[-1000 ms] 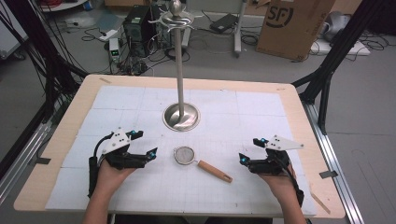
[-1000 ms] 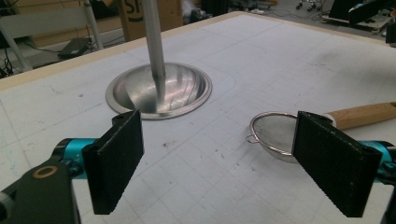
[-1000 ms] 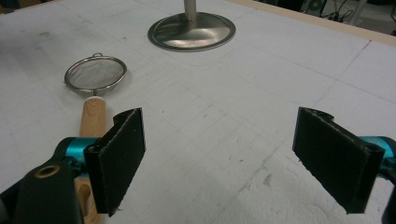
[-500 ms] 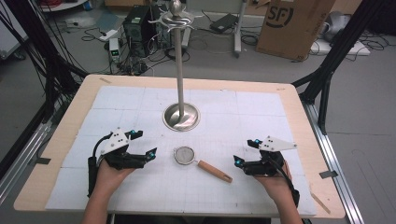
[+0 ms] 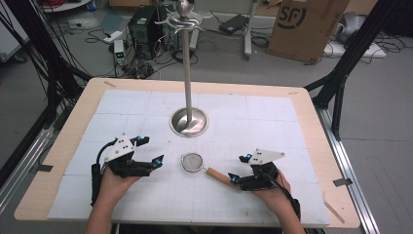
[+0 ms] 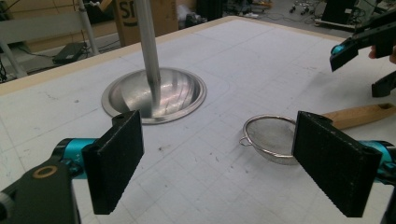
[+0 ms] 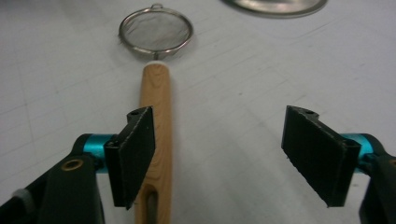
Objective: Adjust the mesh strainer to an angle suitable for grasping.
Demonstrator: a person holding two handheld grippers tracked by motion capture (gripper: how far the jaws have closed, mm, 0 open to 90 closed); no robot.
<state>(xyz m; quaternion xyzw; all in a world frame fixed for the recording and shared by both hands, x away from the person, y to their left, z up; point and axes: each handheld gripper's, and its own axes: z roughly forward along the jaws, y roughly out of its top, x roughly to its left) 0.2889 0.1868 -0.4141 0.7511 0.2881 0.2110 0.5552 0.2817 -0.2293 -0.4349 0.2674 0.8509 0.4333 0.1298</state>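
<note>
The strainer (image 5: 195, 162) lies just in front of the stand (image 5: 189, 122). Both tongs are spread; the right tongs (image 7: 219, 144) sit off-centre over its wooden handle (image 7: 154, 140), so closing may nudge it aside.

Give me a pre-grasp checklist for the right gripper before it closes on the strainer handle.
1. Right gripper jaws open: ok.
2. Wooden handle centred between the jaws: not ok, it lies by the left jaw in the right gripper view.
3. Handle lying flat on the table: ok.
4. Strainer apart from the stand base: ok.
5. Left gripper open and off the strainer: ok.
6. Jaws low enough to grip: cannot tell.
</note>
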